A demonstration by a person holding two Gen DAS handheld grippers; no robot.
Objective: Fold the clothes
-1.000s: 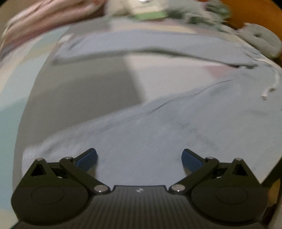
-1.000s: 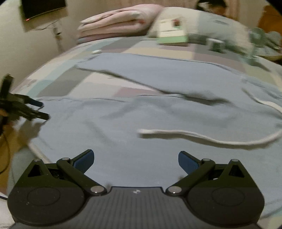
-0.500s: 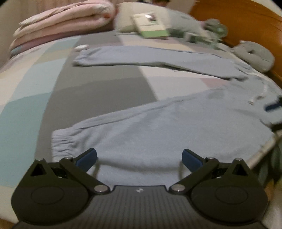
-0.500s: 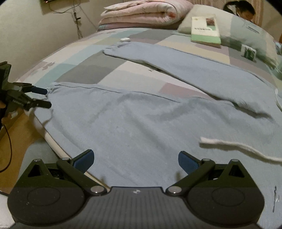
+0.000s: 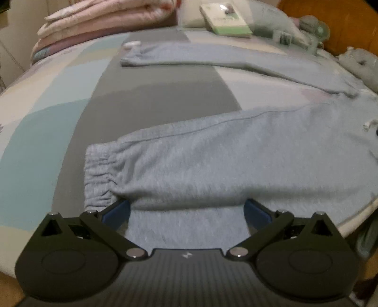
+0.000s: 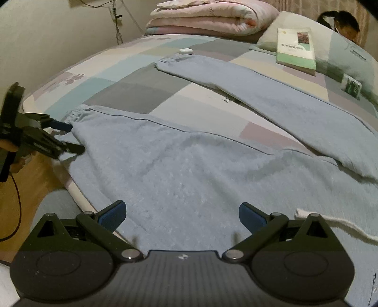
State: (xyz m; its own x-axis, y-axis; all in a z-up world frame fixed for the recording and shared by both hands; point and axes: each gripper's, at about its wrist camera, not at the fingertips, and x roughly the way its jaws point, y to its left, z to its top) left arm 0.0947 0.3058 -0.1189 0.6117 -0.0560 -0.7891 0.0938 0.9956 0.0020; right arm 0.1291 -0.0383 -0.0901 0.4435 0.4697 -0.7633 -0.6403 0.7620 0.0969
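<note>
One pair of light blue sweatpants (image 5: pixel 212 165) lies spread flat on the patchwork bedsheet (image 5: pixel 47 132), its two legs splayed apart in a V. Near leg runs along the bed edge; far leg (image 6: pixel 271 94) angles toward the pillows. Two elastic cuffs are visible: the near cuff (image 5: pixel 99 174) and the far cuff (image 5: pixel 132 57). One white drawstring (image 6: pixel 335 224) trails across the waist area.

Left gripper (image 5: pixel 186 210): jaws wide apart, released, straddling the near leg's edge just beside the cuff; cloth lies between the blue pads, not pinched. Right gripper (image 6: pixel 180 213): jaws likewise spread, holding nothing, over the upper leg near the drawstring.

Other counts: one folded pink quilt (image 6: pixel 212 16), one green-and-white book (image 6: pixel 296 48) on a pillow (image 6: pixel 342 56), one small white case (image 6: pixel 186 50) beside the far cuff.
</note>
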